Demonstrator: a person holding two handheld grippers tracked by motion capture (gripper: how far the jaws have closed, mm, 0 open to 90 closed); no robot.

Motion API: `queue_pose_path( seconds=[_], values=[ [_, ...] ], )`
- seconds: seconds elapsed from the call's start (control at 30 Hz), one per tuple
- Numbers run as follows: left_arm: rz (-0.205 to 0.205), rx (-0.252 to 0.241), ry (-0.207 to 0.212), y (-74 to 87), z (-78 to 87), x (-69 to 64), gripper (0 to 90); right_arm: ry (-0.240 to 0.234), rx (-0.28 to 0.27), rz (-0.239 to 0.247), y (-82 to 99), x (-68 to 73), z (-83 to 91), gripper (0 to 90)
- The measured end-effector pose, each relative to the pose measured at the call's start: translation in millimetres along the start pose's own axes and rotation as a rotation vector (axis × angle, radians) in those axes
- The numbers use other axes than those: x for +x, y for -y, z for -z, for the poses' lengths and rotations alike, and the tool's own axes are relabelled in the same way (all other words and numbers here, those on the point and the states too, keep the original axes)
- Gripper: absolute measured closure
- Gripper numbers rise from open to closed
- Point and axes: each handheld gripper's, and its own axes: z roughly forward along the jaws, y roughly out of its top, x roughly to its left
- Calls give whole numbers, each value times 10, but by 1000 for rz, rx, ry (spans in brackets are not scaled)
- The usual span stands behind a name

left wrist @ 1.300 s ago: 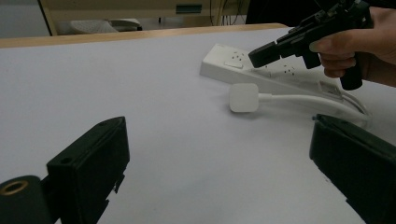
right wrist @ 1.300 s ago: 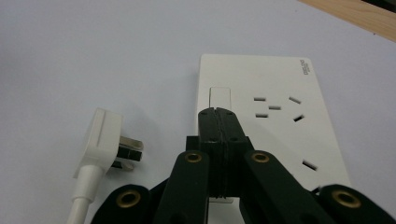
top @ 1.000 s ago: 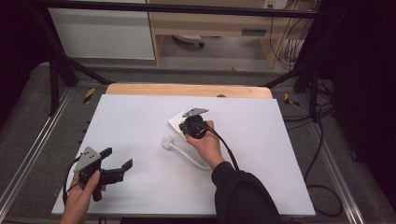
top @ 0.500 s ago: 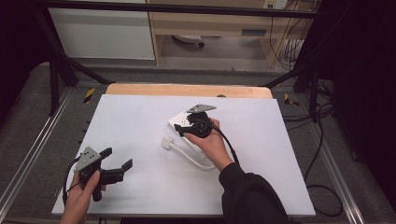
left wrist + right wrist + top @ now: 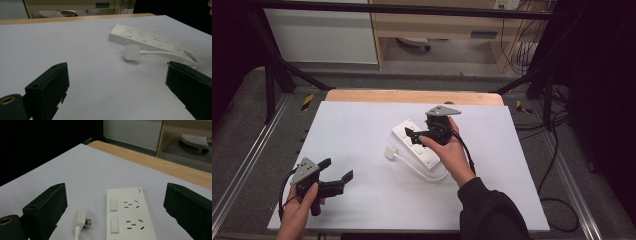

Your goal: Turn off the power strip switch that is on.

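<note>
The left gripper (image 5: pixel 334 176) sat unmoved on the bench (image 5: pixel 362 130), jaws released and empty. The right gripper (image 5: pixel 414 136) had just opened its jaws and risen off the power strip (image 5: pixel 130 217), nothing between them. The plug (image 5: pixel 80 220) lay loose below and ahead of the jaws, beside the strip, so it likely remained unplugged.

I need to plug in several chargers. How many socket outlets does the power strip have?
3 show on the power strip in the left gripper view, in a row along its top: near the far end, the middle, toward the cord end. None seem hidden.

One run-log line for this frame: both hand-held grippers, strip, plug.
right hand-held gripper: jaws just opened, empty, above power strip | plug: loose on table beside strip | left hand-held gripper: open, empty, near table corner
</note>
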Motion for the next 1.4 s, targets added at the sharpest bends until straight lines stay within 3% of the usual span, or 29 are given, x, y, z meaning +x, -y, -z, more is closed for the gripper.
queue_pose_path(
  seconds=[0.3,0.47,0.7,1.0,1.17,1.4],
  values=[
    [4,1,-10,13,-15,15,49,1,-61,17,-18,-88,328,39],
    [16,-12,-20,10,2,34,48,27,-72,40,5,-132,493,37],
    [16,-1,-23,16,-20,38,48,48,-117,20,81,-283,763,35],
    [19,-11,-18,9,3,32,48,73,-133,-3,160,-463,1014,39],
    [16,-11,-12,3,2,25,47,96,-178,-16,215,-507,1158,47],
    [14,-7,-12,-1,15,18,47,112,-195,-25,293,-512,1287,61]
  ],
)
